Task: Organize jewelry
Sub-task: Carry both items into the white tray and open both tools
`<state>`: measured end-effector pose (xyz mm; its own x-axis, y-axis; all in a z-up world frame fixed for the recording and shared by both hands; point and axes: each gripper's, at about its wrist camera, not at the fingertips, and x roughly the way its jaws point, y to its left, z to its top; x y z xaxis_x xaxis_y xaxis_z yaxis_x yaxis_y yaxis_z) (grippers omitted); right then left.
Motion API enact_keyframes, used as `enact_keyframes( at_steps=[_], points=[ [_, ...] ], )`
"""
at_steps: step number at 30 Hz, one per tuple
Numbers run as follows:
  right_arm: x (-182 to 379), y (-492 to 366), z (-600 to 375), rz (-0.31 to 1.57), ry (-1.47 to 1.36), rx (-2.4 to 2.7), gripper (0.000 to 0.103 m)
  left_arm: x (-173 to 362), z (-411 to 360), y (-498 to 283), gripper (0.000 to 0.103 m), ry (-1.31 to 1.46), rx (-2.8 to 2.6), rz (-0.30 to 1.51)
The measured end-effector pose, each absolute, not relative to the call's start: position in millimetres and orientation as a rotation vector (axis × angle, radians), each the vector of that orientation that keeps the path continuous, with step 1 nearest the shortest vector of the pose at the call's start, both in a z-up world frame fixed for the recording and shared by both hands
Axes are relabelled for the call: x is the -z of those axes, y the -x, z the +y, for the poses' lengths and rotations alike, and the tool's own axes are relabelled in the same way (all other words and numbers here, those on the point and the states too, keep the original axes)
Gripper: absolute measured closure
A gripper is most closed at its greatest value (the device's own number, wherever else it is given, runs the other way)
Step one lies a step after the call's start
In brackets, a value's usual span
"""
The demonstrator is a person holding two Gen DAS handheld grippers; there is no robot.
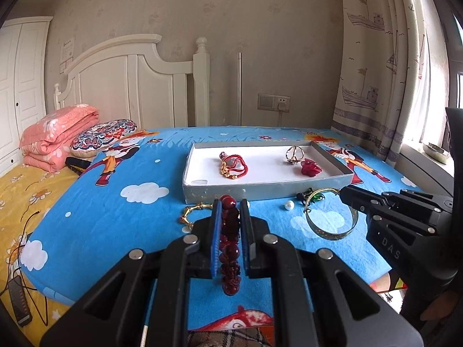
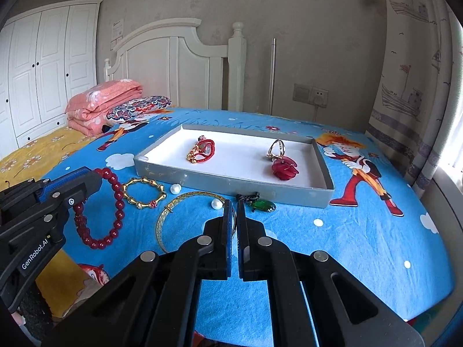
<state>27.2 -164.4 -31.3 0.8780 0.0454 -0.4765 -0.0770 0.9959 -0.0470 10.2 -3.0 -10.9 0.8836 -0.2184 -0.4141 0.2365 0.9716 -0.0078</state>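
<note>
My left gripper (image 1: pixel 230 205) is shut on a dark red bead bracelet (image 1: pixel 230 243), which hangs from it just above the blue sheet in the right wrist view (image 2: pixel 114 202). My right gripper (image 2: pixel 234 205) is shut on the rim of a thin gold bangle (image 2: pixel 173 211), in front of the grey tray (image 2: pixel 231 186). In the tray lie a red cord bracelet (image 2: pixel 202 151), a gold ring (image 2: pixel 276 147) and a red flower piece (image 2: pixel 285 167). A gold bamboo bracelet (image 2: pixel 143 192), two pearls (image 2: pixel 175 188) and a green pendant (image 2: pixel 262 204) lie before the tray.
The bed has a blue cartoon sheet (image 2: pixel 361 225). A folded pink quilt (image 2: pixel 101 107) and a patterned pillow (image 2: pixel 136 110) lie at the far left by the white headboard (image 2: pixel 173 66). Curtains (image 2: pixel 413 86) hang at the right.
</note>
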Motion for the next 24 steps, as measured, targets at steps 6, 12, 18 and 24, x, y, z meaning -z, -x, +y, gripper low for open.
enact_keyframes(
  at_steps=[6, 12, 18, 24],
  points=[
    [27, -26, -171, 0.479, 0.043, -0.039, 0.099, 10, -9, -16, 0.091, -0.03, 0.203, 0.424],
    [28, -32, -175, 0.486, 0.026, -0.027, 0.099, 11, -10, -32, 0.091, -0.017, 0.182, 0.434],
    [20, -51, -183, 0.476, 0.014, 0.002, 0.099, -3, -22, -55, 0.091, -0.026, 0.199, 0.412],
    [11, -81, -196, 0.468, 0.008, 0.041, 0.099, -27, -42, -94, 0.091, -0.045, 0.205, 0.392]
  ],
)
